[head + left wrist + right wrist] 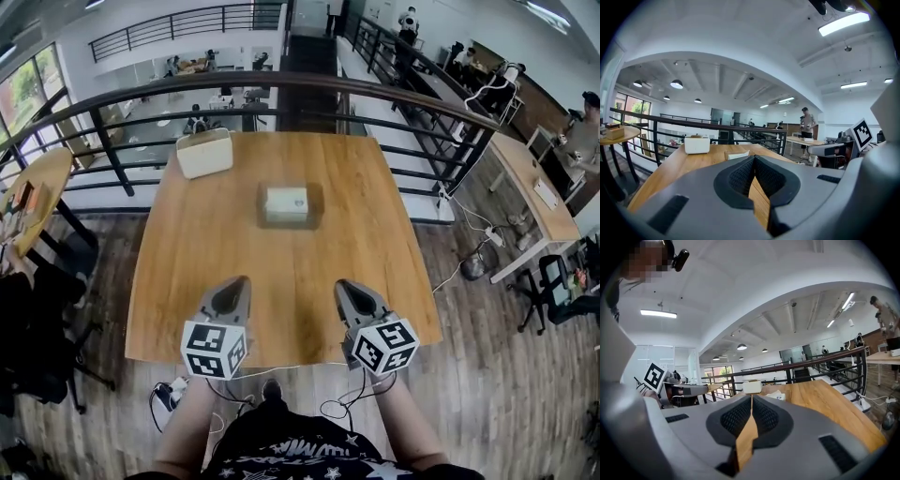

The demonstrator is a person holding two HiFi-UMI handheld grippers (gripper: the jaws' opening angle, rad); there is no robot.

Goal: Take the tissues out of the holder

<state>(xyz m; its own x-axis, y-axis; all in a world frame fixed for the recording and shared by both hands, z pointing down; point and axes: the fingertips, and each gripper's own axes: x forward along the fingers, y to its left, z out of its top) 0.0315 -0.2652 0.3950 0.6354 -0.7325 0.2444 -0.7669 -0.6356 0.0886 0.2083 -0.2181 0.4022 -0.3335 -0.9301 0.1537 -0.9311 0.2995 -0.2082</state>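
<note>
The tissue holder (286, 203) sits at the middle of the wooden table (375, 281), a low see-through box with a white tissue pack inside. It also shows small and far in the left gripper view (737, 153) and just past the jaws in the right gripper view (776, 395). My left gripper (238, 283) hovers over the table's near edge, shut and empty, its tips meeting (753, 157). Beside it, my right gripper (343, 285) is shut too, with nothing held (751, 397). Both point toward the holder from well short of it.
A white rectangular container (204, 152) stands at the table's far left corner. A black railing (309, 86) runs behind the table. Other tables, chairs and people stand beyond and to the right. Cables lie on the floor by my feet.
</note>
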